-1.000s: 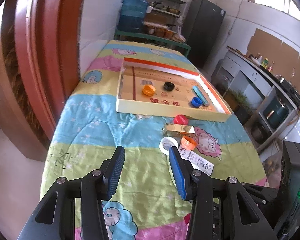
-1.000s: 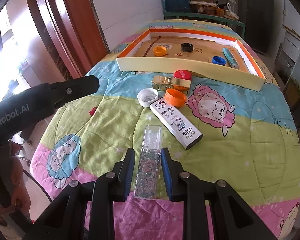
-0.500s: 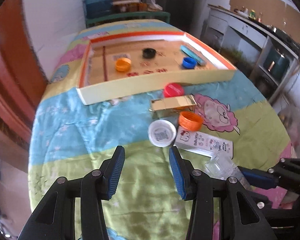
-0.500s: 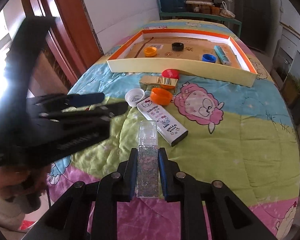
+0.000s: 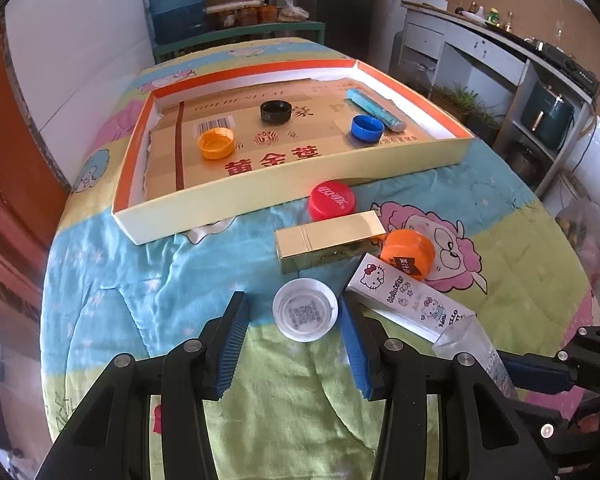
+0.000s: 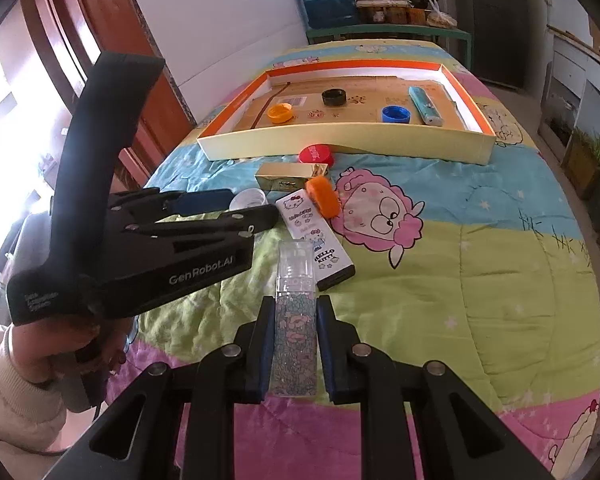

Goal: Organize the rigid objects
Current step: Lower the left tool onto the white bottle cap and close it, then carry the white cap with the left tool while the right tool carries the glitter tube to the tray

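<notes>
tube [image 6: 294, 320] lengthwise in right gripper [image 6: 292, 344], pointing forward

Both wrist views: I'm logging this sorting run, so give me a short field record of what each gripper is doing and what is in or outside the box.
left gripper: jaws open around the white round plastic cap, not closed on it
right gripper: jaws shut on the clear glitter-filled rectangular case
shallow cardboard box: holds orange, black and blue caps and a light-blue tube
outside box: red cap, gold rectangular box, orange cap, Hello Kitty box
</notes>
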